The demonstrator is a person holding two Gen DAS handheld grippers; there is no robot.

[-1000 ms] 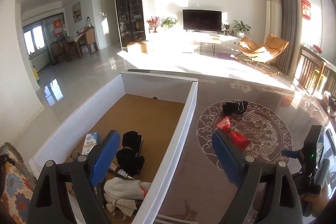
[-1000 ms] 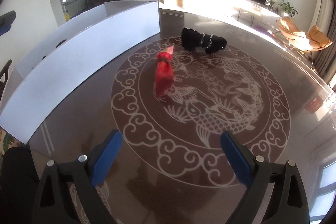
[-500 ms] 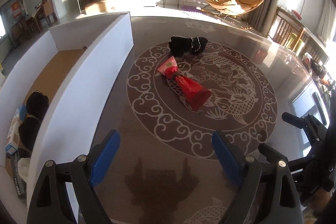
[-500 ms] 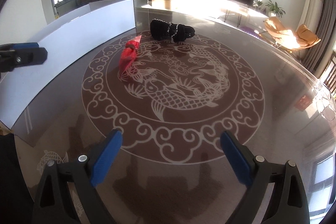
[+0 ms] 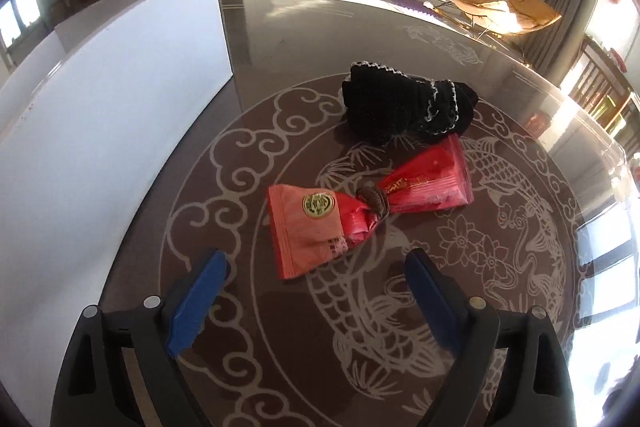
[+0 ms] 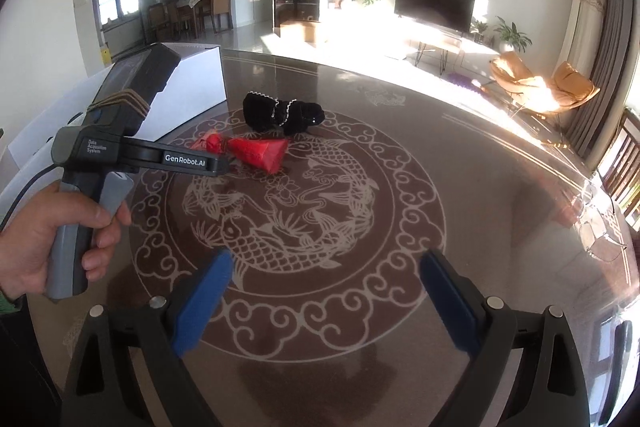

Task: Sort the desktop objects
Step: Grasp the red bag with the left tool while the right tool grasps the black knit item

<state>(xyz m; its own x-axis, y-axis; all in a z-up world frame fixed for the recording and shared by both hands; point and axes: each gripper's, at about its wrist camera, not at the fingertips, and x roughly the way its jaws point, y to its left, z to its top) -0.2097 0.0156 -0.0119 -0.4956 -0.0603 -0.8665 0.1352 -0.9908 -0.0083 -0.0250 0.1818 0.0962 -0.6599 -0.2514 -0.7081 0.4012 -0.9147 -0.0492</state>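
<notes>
Glass-topped desk (image 5: 520, 115) with carp motif; white box (image 5: 120, 115) along its left edge. Black knitted item (image 5: 404, 107) touches the red packet (image 5: 360, 211) at centre. Left gripper (image 5: 316, 271), jaws open, hovers just before the packet; right gripper (image 6: 324, 271), jaws open, empty.

Glossy red wrapper (image 5: 360, 211), knitted black cloth (image 5: 404, 103)

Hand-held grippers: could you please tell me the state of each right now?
Left hand-held gripper: open, empty, just short of the red packet.
Right hand-held gripper: open, empty.
</notes>
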